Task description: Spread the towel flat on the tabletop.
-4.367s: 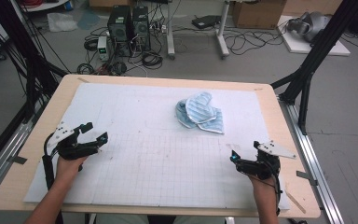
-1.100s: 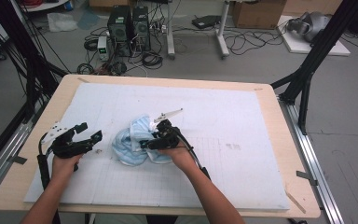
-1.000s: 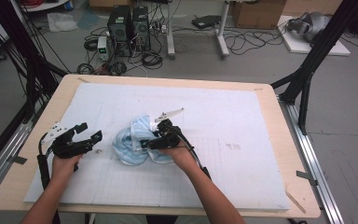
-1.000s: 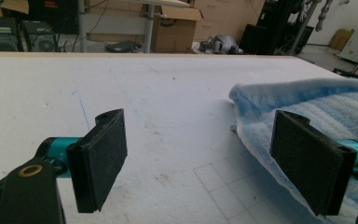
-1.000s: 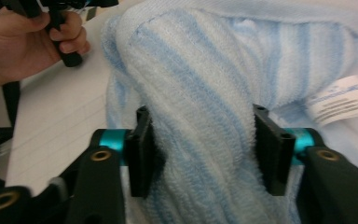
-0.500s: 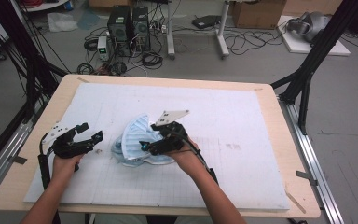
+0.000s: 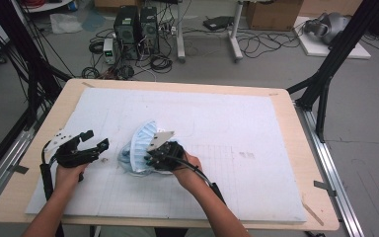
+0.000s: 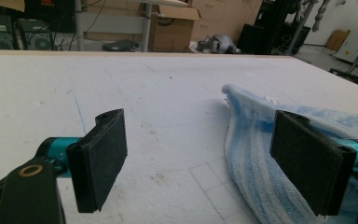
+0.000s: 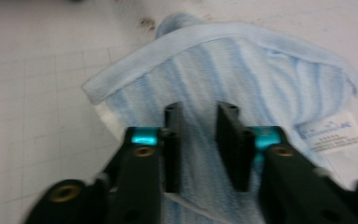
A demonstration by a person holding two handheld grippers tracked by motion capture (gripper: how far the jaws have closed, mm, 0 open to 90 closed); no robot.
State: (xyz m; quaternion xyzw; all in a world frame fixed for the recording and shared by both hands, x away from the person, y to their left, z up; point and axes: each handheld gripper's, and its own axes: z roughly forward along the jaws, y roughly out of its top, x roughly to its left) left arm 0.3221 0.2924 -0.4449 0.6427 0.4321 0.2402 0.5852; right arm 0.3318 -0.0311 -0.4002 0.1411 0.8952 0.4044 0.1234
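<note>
High view: blue-and-white striped towel [image 7: 137,148] bunched on the white surface [image 7: 237,123], left of centre on the near half. Right tool [image 7: 150,160] on top of the towel's near right part, pointing left, covering much of the cloth; grey plate on its back hiding the jaw tips, so hard to judge from here whether cloth sits between them. One fold of towel raised like a fan just beyond that tool. Left tool [image 7: 96,143] just left of the towel, jaws spread wide, nothing between them, apart from the cloth. Both forearms cut off by the near edge.

Left gripper view: two black pads far apart, bare surface between. Towel [image 8: 261,154] lying beside the right-hand pad, partly hidden behind it; contact between pad and cloth not clear. Towel's near end cut off by the frame.

Right gripper view: somewhat blurred. Jaws have just been closing, now drawn nearly together with a narrow gap left. Towel [image 9: 242,74] spread beyond and beneath them, white label at its right corner, print unreadable. Whether a pinch of cloth is caught between the pads cannot be told; lower part hidden by the tool's own body.
</note>
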